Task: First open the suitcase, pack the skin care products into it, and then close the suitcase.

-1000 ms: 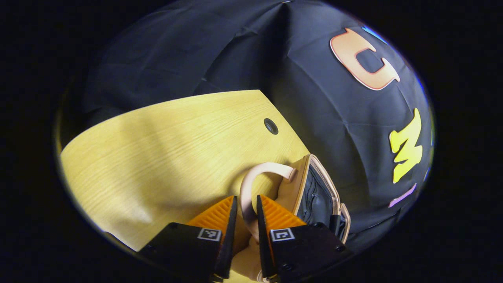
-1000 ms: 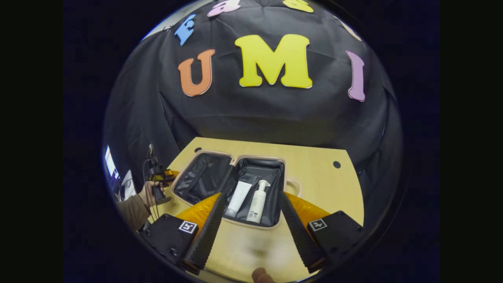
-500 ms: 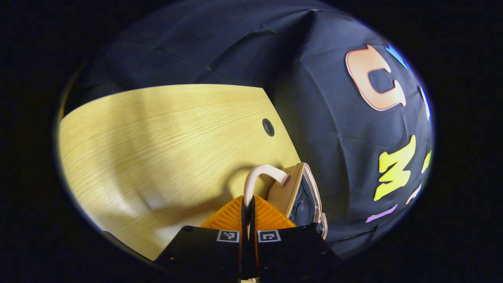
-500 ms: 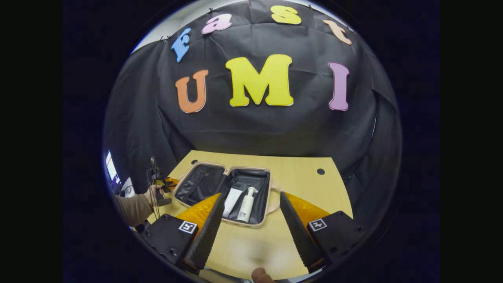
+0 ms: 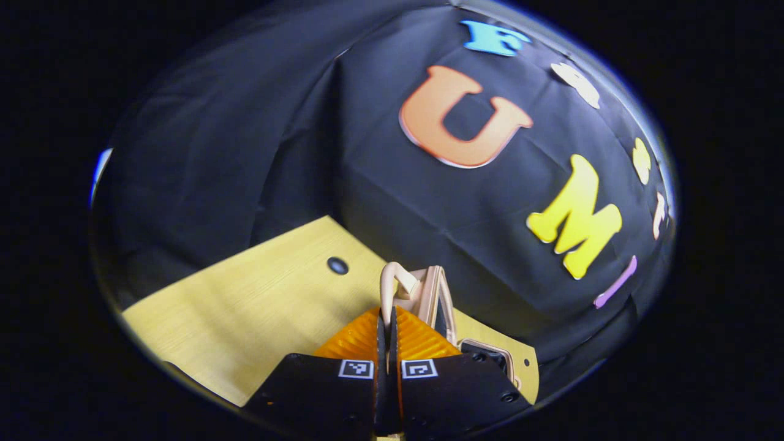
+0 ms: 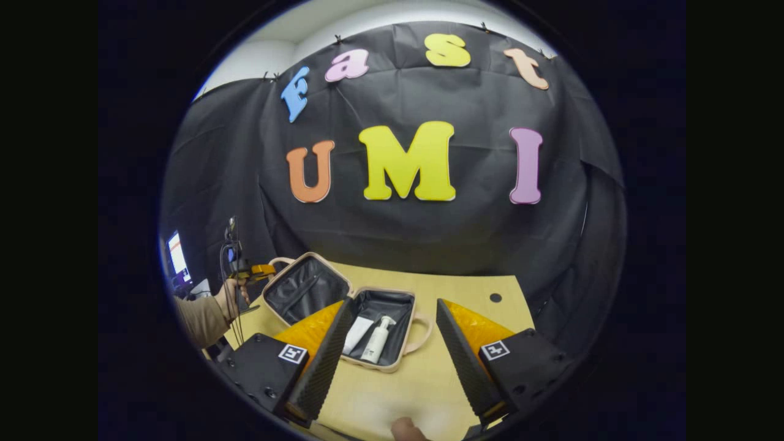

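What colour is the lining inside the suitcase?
Black, inside a pale beige suitcase; the lining shows best in the right gripper view.

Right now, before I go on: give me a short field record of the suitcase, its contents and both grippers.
suitcase: open on the table, lid tilted up
contents: tube and pump bottle lying in the base half
left gripper: shut on the lid's handle
right gripper: open, short of the case, holding nothing
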Tool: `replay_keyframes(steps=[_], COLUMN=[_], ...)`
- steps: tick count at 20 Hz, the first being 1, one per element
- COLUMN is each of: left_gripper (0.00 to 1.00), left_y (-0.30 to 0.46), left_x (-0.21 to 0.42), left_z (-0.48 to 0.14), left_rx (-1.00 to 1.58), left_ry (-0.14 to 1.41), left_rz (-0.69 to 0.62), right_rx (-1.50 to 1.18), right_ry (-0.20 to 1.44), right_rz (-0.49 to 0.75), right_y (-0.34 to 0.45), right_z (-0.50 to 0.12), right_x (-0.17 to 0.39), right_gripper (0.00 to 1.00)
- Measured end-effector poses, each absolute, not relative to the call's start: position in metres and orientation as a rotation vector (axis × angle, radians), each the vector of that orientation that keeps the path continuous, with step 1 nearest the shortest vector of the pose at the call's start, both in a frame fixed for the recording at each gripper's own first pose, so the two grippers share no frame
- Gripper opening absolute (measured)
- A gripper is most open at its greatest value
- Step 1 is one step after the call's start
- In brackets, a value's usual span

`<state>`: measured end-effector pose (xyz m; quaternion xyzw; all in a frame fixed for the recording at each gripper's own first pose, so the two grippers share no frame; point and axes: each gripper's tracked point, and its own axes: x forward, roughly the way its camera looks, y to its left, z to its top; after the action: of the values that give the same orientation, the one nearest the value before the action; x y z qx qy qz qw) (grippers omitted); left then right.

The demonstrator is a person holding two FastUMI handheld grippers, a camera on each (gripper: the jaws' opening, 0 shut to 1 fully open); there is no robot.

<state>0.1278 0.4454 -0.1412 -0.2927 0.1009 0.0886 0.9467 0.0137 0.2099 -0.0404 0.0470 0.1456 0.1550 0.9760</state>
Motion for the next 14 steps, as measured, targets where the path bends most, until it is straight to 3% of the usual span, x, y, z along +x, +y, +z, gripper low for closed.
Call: replay_keyframes(steps=[10,14], left_gripper=[0.03,0.03], left_y=[0.300,0.225], left_x=[0.116,0.125], left_z=[-0.045,-0.037], left_rx=[-0.183,-0.077], left_ry=[0.091,0.088], left_rz=[0.087,0.021], right_rx=[0.096,0.089], right_ry=[0.259,0.256], right_rz=[0.334,0.329], right_y=[0.162,0.138], right_z=[-0.035,-0.038], right_x=[0.008,0.004], right_gripper=[0.84,0.84])
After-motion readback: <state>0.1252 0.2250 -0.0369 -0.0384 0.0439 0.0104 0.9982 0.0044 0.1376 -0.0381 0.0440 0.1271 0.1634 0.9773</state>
